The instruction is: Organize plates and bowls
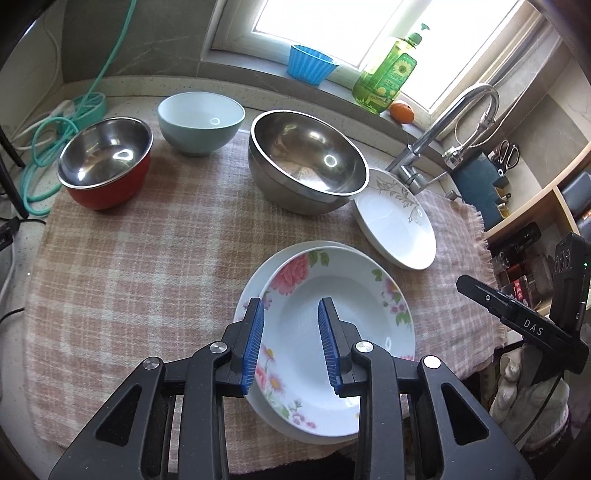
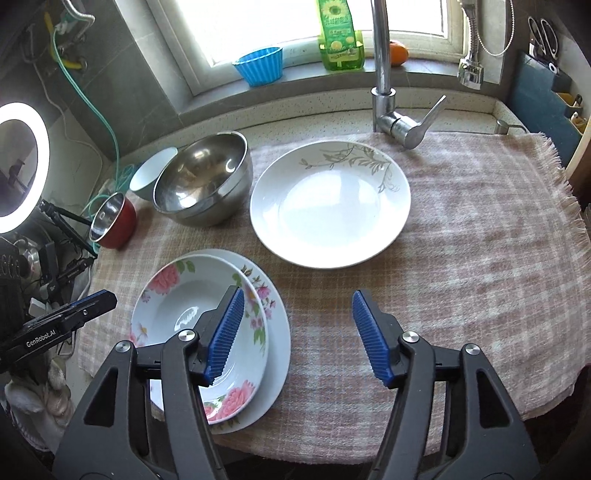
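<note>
Covering the counter, a checked cloth (image 1: pixel 129 258) carries bowls and plates below a bright window (image 1: pixel 332 22); the left gripper (image 1: pixel 291 339) hangs released over the floral plate (image 1: pixel 332 295). Right view: the right gripper (image 2: pixel 295 332), spread wide and empty, hovers beside that plate, with the faucet (image 2: pixel 384 74) behind.
</note>
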The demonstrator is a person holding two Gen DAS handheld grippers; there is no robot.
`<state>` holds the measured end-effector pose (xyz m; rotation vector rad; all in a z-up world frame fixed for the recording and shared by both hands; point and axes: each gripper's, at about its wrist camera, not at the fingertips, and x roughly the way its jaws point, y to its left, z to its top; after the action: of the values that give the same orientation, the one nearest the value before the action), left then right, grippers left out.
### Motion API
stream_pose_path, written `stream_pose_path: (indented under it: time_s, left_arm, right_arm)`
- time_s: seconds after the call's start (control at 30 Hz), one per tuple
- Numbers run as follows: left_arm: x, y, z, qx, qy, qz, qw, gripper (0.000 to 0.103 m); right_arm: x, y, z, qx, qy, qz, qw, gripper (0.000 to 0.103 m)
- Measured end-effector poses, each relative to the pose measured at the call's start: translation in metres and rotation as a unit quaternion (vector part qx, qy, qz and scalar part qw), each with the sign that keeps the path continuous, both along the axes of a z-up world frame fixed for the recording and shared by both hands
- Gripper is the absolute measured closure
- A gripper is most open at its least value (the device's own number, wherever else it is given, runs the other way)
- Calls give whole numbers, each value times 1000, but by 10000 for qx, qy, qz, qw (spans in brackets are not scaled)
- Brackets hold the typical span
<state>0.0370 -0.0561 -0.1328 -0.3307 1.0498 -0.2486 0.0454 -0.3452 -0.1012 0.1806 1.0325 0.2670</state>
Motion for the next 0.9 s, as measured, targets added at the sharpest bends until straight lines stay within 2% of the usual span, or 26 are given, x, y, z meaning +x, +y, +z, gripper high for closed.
stream_pose_path:
  time_s: [0.2, 0.33, 0.4, 0.5, 0.63, 0.83, 0.9]
  left_arm:
    - [13, -24, 4, -64, -87, 155, 9998, 75]
    - [24, -45, 2, -245, -20, 346, 9991, 74]
    - [32, -58, -1, -200, 9, 397, 9990, 74]
    - [45, -74, -8, -318, 101, 539, 9980, 75]
    - [61, -93, -16, -311, 186, 699, 9969, 74]
    - [81, -114, -27, -205, 279, 853, 9958, 74]
    - [86, -117, -30, -178, 286, 919, 9952, 75]
  right_arm:
    - [29, -35, 4, 115, -234, 39, 9997, 38]
    - [59, -56, -2, 166, -119, 204, 9996, 38]
    - [75, -66, -7, 90, -32, 247, 9996, 38]
    - [98, -80, -17, 41, 225, 284, 9993, 38]
    - [127, -97, -33, 303, 403, 340, 9981, 39]
    - [159, -94, -57, 341, 611, 677, 9952, 62]
    - [167, -92, -62, 341, 648, 746, 9945, 63]
